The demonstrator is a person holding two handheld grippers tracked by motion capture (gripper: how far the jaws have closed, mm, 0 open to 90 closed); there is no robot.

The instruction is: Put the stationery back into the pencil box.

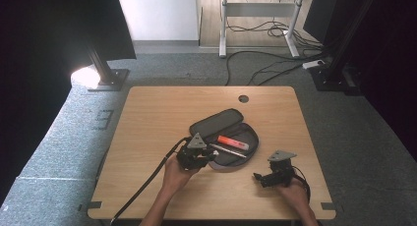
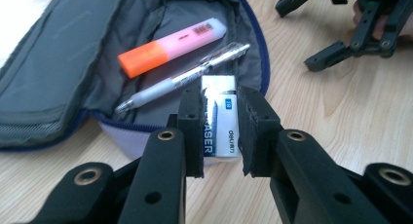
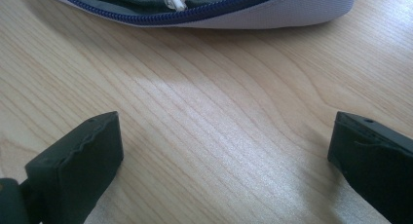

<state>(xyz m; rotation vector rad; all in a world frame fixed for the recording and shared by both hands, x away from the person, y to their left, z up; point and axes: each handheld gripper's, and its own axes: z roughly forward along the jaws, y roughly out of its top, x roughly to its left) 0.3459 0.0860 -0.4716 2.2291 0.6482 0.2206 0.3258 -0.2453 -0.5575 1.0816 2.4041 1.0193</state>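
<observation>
eraser (image 2: 221,118) says "deli" in white on its blue sleeve, plus part of "ERASER"; highlighter (image 2: 173,45) barcode's too blurry to read

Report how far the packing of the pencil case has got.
Done: the highlighter and the pen already lie inside the open pencil case. In hand: the left gripper holds the eraser between its fingers, over the case's near edge. Left: setting the eraser inside and probably zipping the case. The right gripper waits open above the bare table.
</observation>
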